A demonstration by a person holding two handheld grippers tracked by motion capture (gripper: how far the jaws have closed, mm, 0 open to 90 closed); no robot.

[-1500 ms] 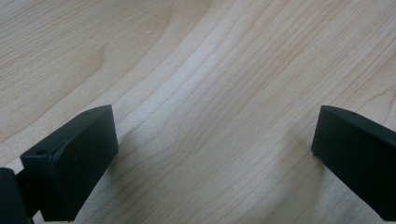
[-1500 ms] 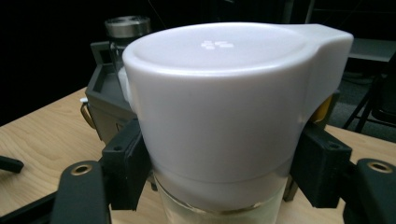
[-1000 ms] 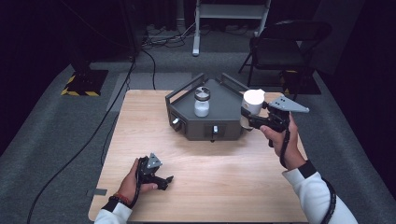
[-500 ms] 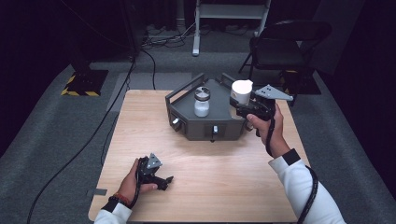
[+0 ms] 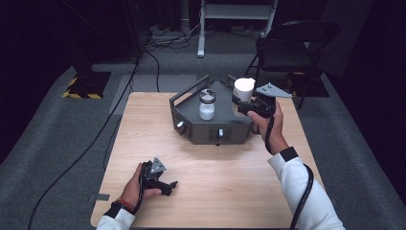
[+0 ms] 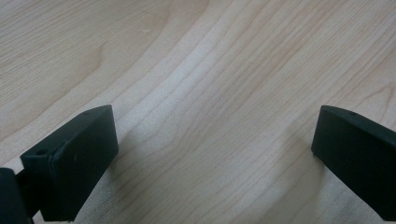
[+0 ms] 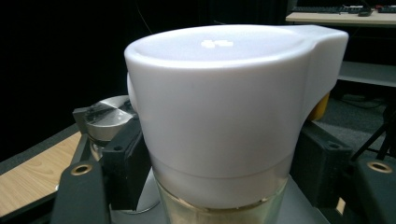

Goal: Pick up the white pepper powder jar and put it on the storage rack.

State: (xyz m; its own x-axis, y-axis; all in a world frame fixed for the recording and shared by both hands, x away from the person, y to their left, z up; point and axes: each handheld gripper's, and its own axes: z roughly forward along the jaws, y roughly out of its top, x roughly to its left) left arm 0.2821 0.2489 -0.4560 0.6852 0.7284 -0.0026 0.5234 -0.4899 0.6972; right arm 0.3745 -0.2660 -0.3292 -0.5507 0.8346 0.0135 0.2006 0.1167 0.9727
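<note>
A jar with a wide white cap (image 5: 244,88) is held upright over the right end of the dark grey rack (image 5: 210,130) at the back of the wooden table. My right gripper (image 5: 242,103) is shut on it, the black jaws clamping the clear body just under the cap (image 7: 219,93). A second jar with a silver lid (image 5: 207,104) and white contents stands in the rack to the left; its lid (image 7: 105,122) is behind my left jaw in the right gripper view. My left gripper (image 5: 165,184) rests low on the table's near left, open (image 6: 215,135), bare wood between its jaws.
A black folding chair (image 5: 292,43) stands behind the table's far right corner. Cables (image 5: 110,129) trail over the grey carpet at the left. The rack has raised handle bars (image 5: 189,90) at its back and small knobs (image 5: 220,134) on its front face.
My right gripper has carried the white-capped jar leftward, from beside the rack's right corner to over its right end. The left hand has stayed put.
</note>
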